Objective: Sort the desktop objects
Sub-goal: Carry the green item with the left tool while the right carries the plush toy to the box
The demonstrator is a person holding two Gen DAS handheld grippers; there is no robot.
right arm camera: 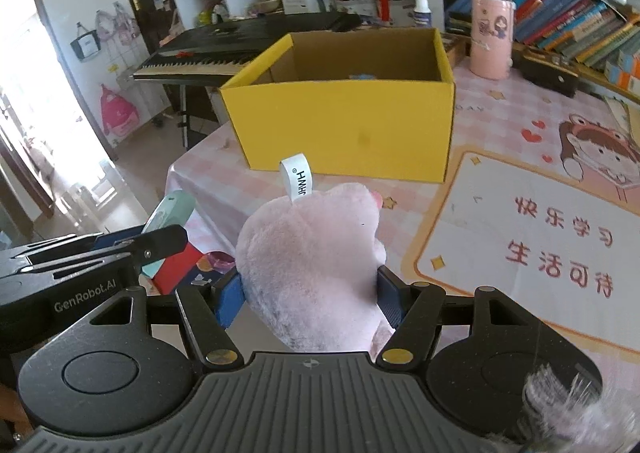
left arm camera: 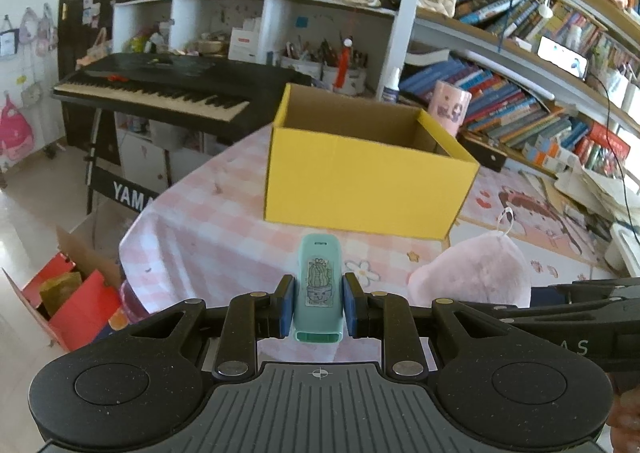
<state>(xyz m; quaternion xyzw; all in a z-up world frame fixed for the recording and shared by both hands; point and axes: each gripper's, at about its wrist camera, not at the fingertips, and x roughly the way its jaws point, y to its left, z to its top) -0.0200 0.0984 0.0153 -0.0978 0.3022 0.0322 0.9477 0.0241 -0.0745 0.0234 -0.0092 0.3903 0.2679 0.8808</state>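
Left wrist view: my left gripper is clamped on a teal punch, pads tight on both its sides, held above the checked tablecloth. The yellow box stands open ahead, near but not yet under me.

Right wrist view: my right gripper has its fingers around a pink plush, squeezing its sides; the white tag sticks up. Something bluish seems to lie in the box, but I can't make it out.

I judge both loads are mid-carry toward the box. Next I need to bring each over the rim, then let go.
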